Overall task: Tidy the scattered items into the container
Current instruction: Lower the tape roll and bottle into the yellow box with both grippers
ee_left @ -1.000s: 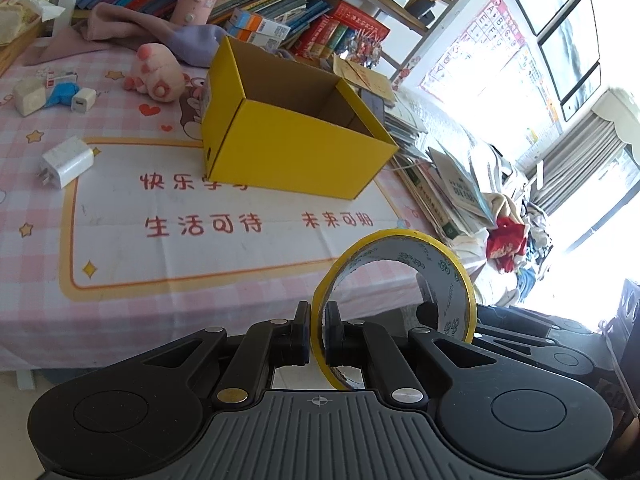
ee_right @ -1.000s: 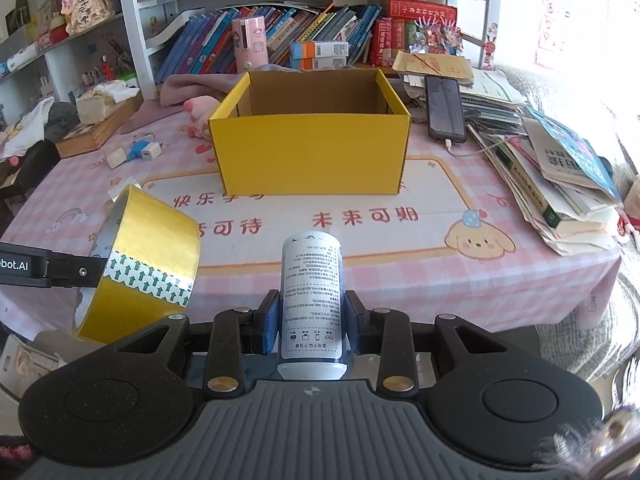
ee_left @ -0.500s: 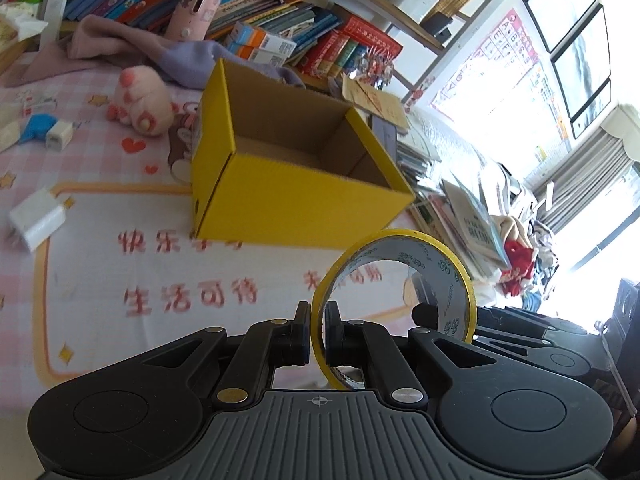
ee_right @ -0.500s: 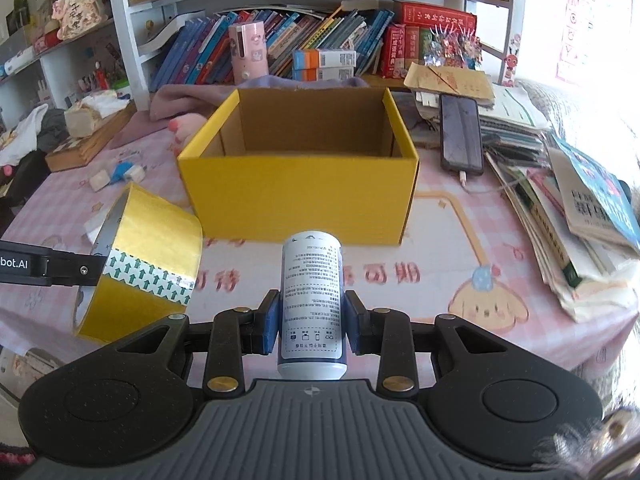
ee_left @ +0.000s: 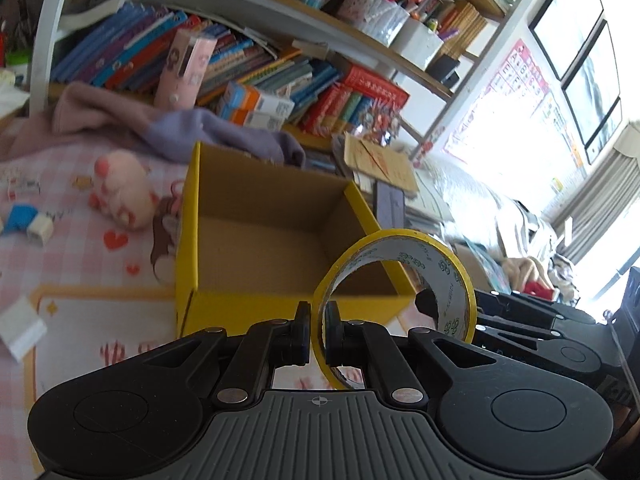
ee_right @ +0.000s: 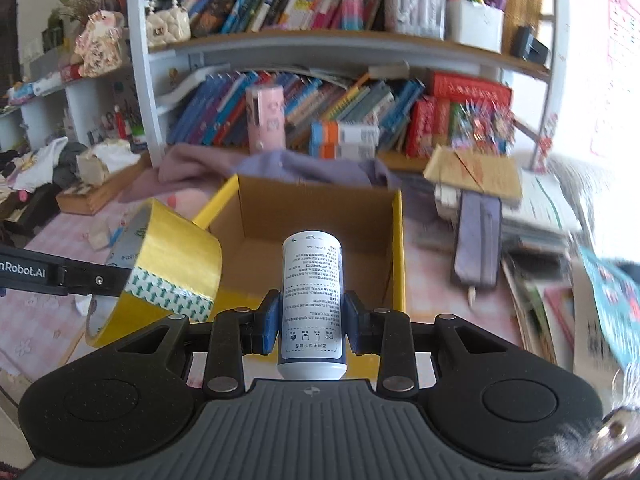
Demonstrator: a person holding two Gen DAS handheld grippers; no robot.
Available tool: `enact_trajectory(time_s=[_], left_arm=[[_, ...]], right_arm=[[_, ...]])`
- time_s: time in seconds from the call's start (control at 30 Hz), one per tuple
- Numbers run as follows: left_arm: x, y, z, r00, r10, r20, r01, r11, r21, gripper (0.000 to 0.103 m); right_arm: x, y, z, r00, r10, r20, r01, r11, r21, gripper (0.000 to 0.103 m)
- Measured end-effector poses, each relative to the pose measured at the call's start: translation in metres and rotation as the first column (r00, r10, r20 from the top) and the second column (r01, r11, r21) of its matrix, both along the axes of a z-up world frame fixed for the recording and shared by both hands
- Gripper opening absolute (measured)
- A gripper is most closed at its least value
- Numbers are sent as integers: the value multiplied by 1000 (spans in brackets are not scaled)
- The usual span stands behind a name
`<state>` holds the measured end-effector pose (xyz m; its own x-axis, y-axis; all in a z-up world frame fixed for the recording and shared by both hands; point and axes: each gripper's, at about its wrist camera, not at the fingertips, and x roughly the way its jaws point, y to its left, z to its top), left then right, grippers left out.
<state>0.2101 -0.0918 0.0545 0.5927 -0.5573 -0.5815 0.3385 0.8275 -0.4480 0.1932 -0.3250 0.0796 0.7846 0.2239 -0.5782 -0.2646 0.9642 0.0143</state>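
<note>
Bookshelves back the pink checked worktop [ee_left: 80, 280]. My left tongs [ee_left: 316, 330] pinch one yellow tape roll [ee_left: 394, 276]; my right tongs [ee_right: 311, 322] clamp one white bottle [ee_right: 312, 300]. One open yellow box [ee_right: 320, 216] sits just ahead of both.

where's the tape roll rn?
The yellow tape roll is clamped in the left gripper, held at the yellow box's near-left corner, left of the white bottle in the right-wrist view.
</note>
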Motion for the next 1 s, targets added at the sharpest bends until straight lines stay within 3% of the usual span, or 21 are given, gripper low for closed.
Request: enact_trajectory(time_s=[0.2, 0.33, 0.63, 0.93, 1.0], left_arm=[[48, -15, 12, 998, 34, 53, -37, 998, 57, 5], [91, -31, 11, 998, 36, 60, -46, 985, 166, 5], [152, -62, -34, 1000, 12, -29, 1, 909, 417, 5], [159, -88, -58, 998, -30, -53, 54, 837, 545, 6], [157, -90, -58, 998, -26, -54, 51, 831, 554, 6]], right_arm=[[63, -3, -1, 997, 78, 5, -78, 997, -4, 31], [112, 8, -16, 990, 135, -27, -137, 989, -59, 31], [180, 31, -74, 944, 277, -179, -315, 916, -248, 31], [193, 39, -96, 881, 373, -291, -454, 838, -302, 31], [193, 39, -101, 857, 392, -335, -492, 817, -302, 31]])
